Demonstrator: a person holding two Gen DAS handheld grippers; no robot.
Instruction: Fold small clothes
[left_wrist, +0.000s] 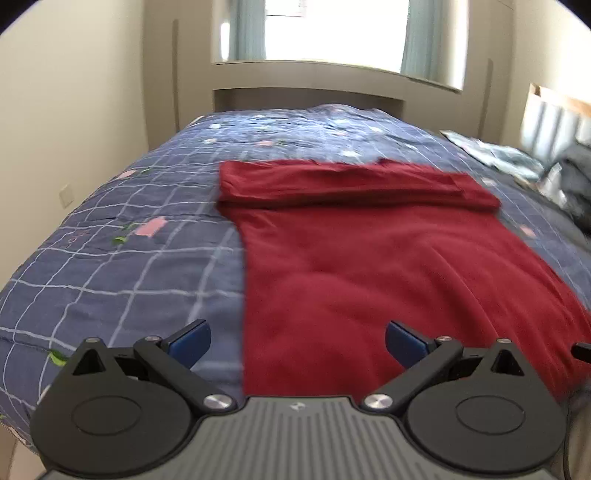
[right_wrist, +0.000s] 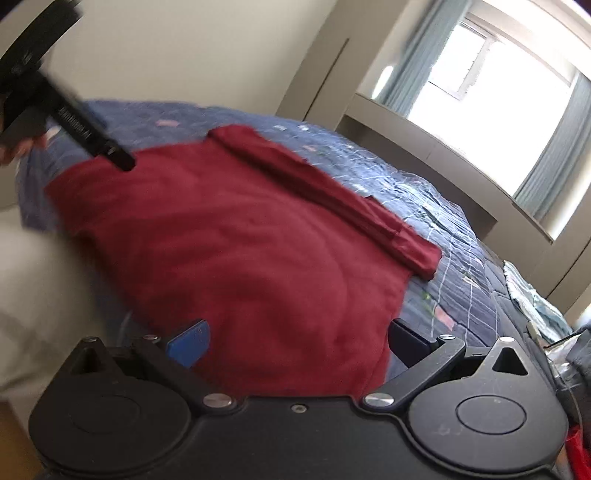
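Above the red garment, both grippers hover wide open.

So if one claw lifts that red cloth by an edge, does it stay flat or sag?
Probably sags. The red cloth lies limp with soft wrinkles and follows the bed, so it looks floppy. Its folded far edge lies flat rather than springing up, hinting it is thin and light. Pushed, it would likely bunch rather than slide.
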